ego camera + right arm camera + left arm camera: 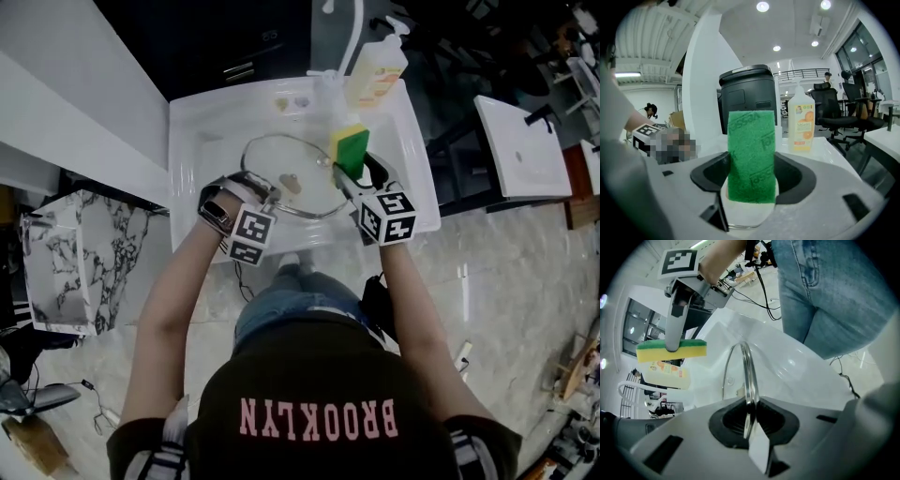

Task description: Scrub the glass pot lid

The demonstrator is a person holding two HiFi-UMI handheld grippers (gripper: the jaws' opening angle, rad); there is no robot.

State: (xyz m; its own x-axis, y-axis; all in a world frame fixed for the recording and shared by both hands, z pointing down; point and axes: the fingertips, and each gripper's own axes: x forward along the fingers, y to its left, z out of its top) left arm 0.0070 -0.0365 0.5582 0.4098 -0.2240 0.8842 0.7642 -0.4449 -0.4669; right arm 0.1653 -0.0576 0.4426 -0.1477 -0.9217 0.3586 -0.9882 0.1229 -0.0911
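Observation:
The glass pot lid (pixel 295 178) with a metal rim is held over the white sink (pixel 192 141). My left gripper (pixel 262 195) is shut on the lid's near-left rim; in the left gripper view the lid (pixel 746 376) stands edge-on between the jaws. My right gripper (pixel 349 173) is shut on a yellow-and-green sponge (pixel 350 148) at the lid's right edge. The sponge (pixel 751 154) shows its green scouring face in the right gripper view, and the sponge (pixel 671 350) appears held up at the left in the left gripper view.
A bottle of orange dish soap (pixel 377 67) stands at the sink's back right beside the faucet (pixel 349 33); the bottle (pixel 802 123) also shows behind the sponge. A marble-patterned box (pixel 66 258) is on the floor at left. Another white counter (pixel 520 145) lies to the right.

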